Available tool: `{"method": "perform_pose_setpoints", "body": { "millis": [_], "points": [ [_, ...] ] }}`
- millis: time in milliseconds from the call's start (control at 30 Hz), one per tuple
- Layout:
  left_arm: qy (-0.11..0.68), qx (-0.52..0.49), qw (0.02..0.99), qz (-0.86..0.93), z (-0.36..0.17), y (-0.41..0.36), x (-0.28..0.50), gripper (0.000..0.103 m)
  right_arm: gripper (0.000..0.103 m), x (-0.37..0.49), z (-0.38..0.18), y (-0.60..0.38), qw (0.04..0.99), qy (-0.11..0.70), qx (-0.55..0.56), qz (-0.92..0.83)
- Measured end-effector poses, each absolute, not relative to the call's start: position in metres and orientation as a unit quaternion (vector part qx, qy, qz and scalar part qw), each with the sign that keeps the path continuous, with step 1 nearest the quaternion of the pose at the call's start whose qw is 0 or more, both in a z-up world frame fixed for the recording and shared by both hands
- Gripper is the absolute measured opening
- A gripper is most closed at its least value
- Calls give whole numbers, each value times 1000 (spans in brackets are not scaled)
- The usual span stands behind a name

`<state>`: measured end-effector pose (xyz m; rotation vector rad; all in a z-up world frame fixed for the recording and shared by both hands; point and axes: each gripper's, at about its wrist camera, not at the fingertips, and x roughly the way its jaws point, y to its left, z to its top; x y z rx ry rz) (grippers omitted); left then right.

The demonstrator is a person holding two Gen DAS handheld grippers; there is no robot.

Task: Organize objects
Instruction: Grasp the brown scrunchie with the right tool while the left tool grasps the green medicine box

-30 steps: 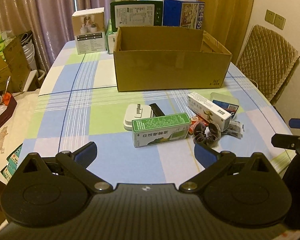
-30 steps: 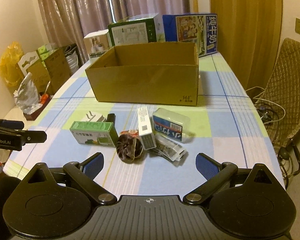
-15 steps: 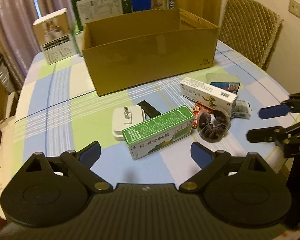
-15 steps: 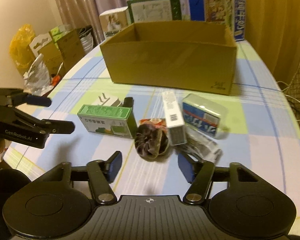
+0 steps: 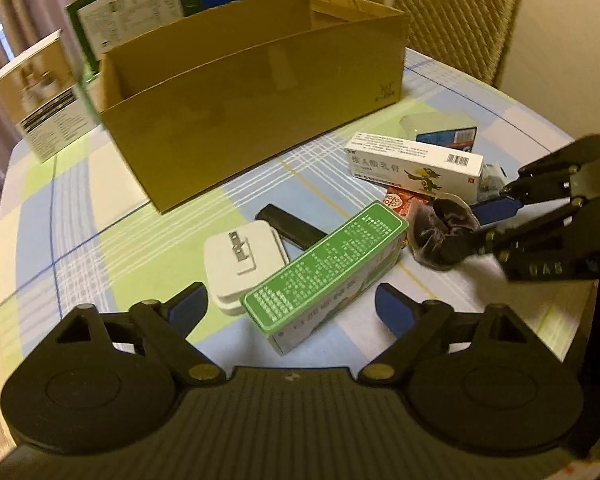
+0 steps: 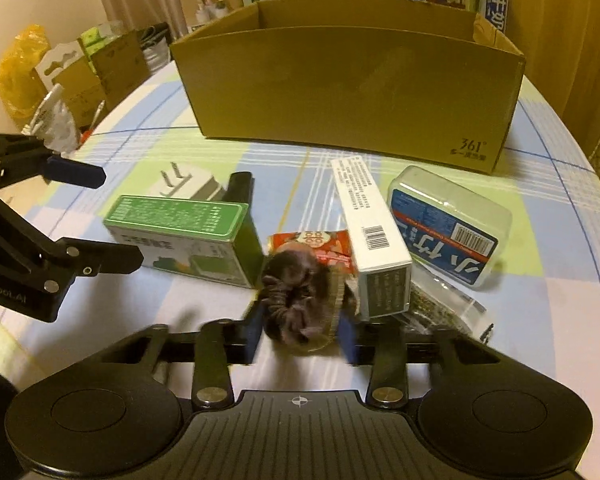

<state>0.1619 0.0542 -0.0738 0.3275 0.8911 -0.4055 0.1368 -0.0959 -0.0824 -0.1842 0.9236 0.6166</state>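
Closing right gripper [image 6: 300, 330] around scrunchie [image 6: 300, 304], left gripper [image 5: 290, 306] wide, cardboard box [image 6: 352, 92] interior hidden

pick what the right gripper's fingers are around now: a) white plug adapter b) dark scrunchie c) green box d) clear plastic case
b: in the right wrist view the right gripper has its blue fingers on either side of the dark scrunchie, closing on it.

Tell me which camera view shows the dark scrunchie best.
The right wrist view: the scrunchie sits centred, close up, between the right gripper's jaws, its gathered folds visible though slightly blurred. The left wrist view shows it smaller, off to the right, partly hidden by that gripper.
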Motion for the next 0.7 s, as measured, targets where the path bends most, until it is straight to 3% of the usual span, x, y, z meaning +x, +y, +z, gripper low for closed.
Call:
{"method": "perform_pose_setpoints", "body": {
  "millis": [67, 167, 233, 400, 700],
  "points": [
    [430, 166, 863, -207, -78, 52, 167, 77, 9, 138, -82, -101, 846, 439, -84, 291],
    [441, 182, 851, -220, -86, 48, 172, 71, 8, 136, -79, -107, 846, 439, -84, 292],
    [452, 189, 844, -220, -89, 45, 175, 58, 8, 134, -77, -113, 846, 439, -85, 291],
    [483, 163, 831, -223, -85, 39, 168, 40, 8, 130, -71, -122, 848, 441, -85, 282],
    [488, 137, 834, -217, -81, 17, 146, 41, 12, 120, -72, -133, 848, 441, -94, 280]
  ]
}}
